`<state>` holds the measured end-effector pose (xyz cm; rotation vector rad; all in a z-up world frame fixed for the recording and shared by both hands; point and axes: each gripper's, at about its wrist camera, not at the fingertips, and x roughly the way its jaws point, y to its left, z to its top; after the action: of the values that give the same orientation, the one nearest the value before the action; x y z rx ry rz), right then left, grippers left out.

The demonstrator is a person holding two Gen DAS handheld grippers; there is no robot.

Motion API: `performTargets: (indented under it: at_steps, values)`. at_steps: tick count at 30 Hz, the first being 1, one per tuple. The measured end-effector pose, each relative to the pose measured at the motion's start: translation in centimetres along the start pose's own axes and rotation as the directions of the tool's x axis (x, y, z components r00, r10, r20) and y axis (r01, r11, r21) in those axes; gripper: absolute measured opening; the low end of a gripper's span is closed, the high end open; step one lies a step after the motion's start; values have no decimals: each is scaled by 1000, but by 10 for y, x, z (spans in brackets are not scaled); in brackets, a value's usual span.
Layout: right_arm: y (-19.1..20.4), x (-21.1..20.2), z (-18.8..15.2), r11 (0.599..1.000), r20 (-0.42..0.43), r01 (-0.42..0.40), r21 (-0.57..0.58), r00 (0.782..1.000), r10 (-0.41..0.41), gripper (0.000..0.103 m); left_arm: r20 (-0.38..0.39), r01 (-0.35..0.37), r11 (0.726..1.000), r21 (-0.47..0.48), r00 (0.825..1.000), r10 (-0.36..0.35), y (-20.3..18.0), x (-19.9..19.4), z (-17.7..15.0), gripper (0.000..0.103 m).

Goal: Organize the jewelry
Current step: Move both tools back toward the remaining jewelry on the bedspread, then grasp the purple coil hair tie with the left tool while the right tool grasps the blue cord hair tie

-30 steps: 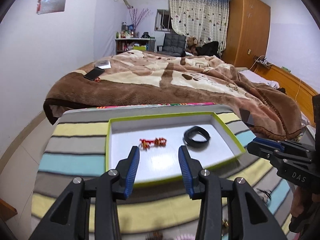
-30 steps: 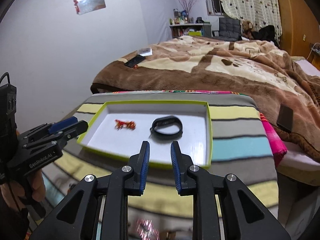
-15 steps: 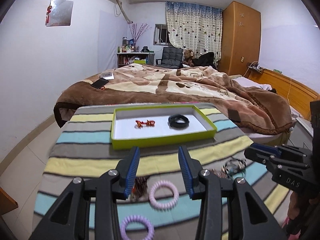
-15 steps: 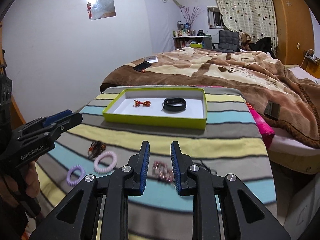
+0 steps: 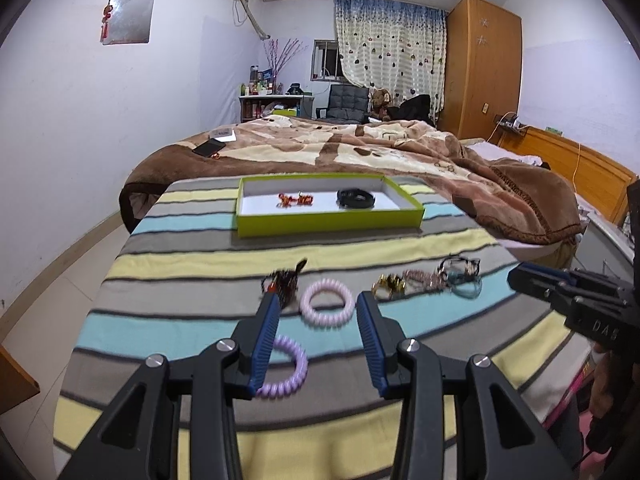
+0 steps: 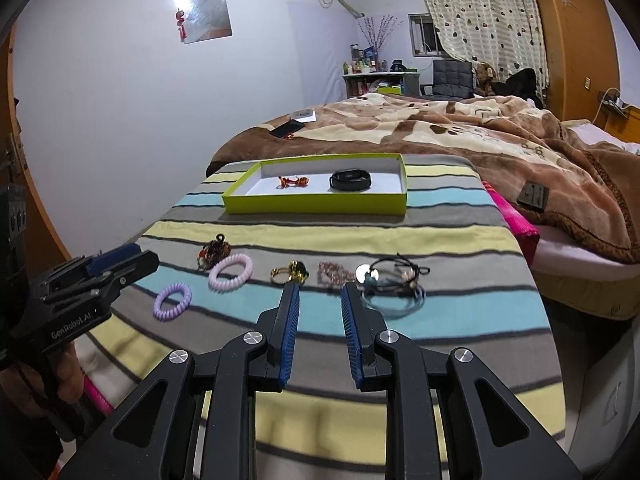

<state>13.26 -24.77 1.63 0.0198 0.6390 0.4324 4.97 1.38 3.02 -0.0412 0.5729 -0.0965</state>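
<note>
Green tray point(image 6: 316, 203) sits at upper centre of frame on striped blanket point(image 6: 460, 240); inside it, red beaded piece point(image 6: 293, 181) left, black band point(image 6: 350, 180) right. Loose row nearer the grippers: purple coil point(image 6: 173, 297), pink coil point(image 6: 231, 271), gold piece point(image 6: 290, 272), dark cord bracelets point(image 6: 394, 278). Left gripper point(image 5: 317, 344) jaws wide, empty. Right gripper point(image 6: 319, 326) jaws narrower, empty.
</note>
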Motion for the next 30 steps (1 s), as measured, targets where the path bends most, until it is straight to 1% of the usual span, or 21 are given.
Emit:
performTargets:
  at_steps: [2, 4, 9, 16, 22, 27, 30]
  values:
    - [0, -2, -5, 1000, -5, -1, 2, 1000, 1, 28, -9, 1, 1000, -2, 1000, -1, 1, -2, -6, 42]
    - [-1, -3, -10, 1000, -8, -2, 2, 1000, 2, 31, -17, -8, 1000, -5, 1000, 8, 4, -4, -12, 42]
    - [-6, -2, -15, 1000, -20, 3, 18, 1000, -2, 31, -41, -24, 1000, -18, 999, 23, 12, -2, -21, 42]
    - [-8, 2, -17, 1000, -31, 10, 19, 999, -10, 31, -56, -36, 999, -32, 998, 35, 15, 4, -25, 42]
    - [-14, 9, -16, 999, -44, 27, 25, 999, -26, 32, -81, -63, 997, -34, 995, 60, 20, 14, -26, 42]
    - [-25, 18, -12, 998, -59, 48, 45, 997, -46, 31, -135, -110, 993, -51, 985, 103, 28, 27, -28, 42]
    - [-33, 26, -6, 996, -73, 67, 62, 995, -62, 31, -165, -122, 991, -56, 980, 111, 29, 33, -30, 42]
